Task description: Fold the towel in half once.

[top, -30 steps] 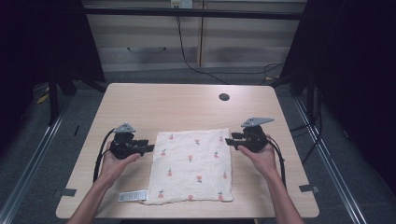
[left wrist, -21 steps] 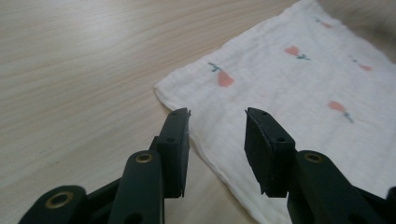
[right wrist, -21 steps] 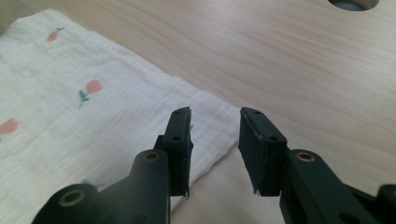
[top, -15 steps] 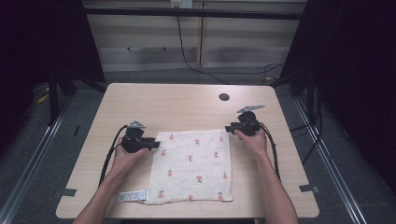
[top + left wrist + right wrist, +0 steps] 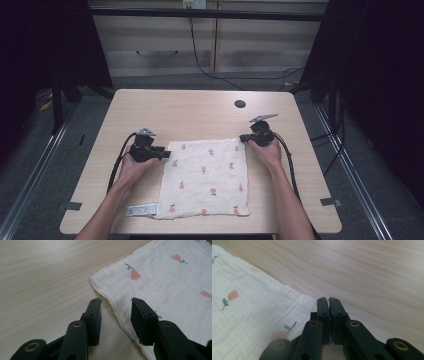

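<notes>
On the middle of the counter point(image 5: 200, 110), toward the near edge, we see the white cloth point(image 5: 207, 177) with small pink flowers. It lies flat and open as one square sheet, with no fold in it yet.

At its far right corner sits the right gripper point(image 5: 328, 300). Its fingers point(image 5: 323, 312) have just been closing and are now pressed together at the edge of the cloth. They meet right at the hem, but we cannot tell for sure if fabric is caught between them.

At the far left corner is the left gripper point(image 5: 116, 302). Its fingers point(image 5: 93, 317) are spread, one over bare wood and the other over the fabric, so the hem runs between them but is not pinched.

Beside the near left corner of the cloth lies a small white label point(image 5: 141, 209).

We judge that the work, most likely folding or lifting the cloth by its two far corners, is only at its start: one corner perhaps taken, the other still to be gripped, and the whole movement of the cloth is left to do.
</notes>
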{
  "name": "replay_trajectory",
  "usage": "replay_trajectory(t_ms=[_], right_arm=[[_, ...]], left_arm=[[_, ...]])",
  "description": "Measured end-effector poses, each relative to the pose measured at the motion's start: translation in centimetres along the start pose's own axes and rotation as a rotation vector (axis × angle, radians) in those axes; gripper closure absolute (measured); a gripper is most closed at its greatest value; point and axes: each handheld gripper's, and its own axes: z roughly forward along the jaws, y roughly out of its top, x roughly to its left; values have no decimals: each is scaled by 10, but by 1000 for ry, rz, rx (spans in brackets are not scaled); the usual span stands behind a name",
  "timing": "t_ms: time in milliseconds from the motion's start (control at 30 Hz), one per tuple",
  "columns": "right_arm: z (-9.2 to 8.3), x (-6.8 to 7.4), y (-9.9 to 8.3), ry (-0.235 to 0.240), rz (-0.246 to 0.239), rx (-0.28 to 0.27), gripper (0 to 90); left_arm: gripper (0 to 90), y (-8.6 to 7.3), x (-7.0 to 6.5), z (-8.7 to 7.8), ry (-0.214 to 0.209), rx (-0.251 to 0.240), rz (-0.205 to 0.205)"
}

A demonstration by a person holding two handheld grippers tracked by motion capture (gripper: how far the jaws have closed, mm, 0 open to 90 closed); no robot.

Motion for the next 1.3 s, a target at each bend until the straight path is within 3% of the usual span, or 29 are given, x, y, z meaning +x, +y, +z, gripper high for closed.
replay_trajectory(t_ms=[100, 167, 567, 633, 833, 1033, 1067, 1300], right_arm=[[0, 2, -1, -10, 5, 4, 886], [1, 3, -2, -10, 19, -5, 887], [1, 2, -4, -1, 32, -25, 888], [1, 3, -4, -7, 26, -19, 889], [1, 2, -4, 1, 27, -24, 890], [1, 3, -4, -3, 20, -20, 890], [1, 3, -4, -2, 23, -20, 890], [1, 5, -5, -22, 23, -35, 891]], left_arm=[[555, 8, 3, 1, -2, -21, -27], [555, 14, 3, 3, 29, -17, -4], [604, 24, 15, 19, 47, 17, 4], [611, 22, 14, 21, 85, -4, 26], [631, 22, 16, 26, 53, -6, 23], [655, 26, 12, 30, 79, 10, 76], [714, 27, 7, 31, 124, 29, 170], [843, 27, 5, 32, 89, 37, 165]])
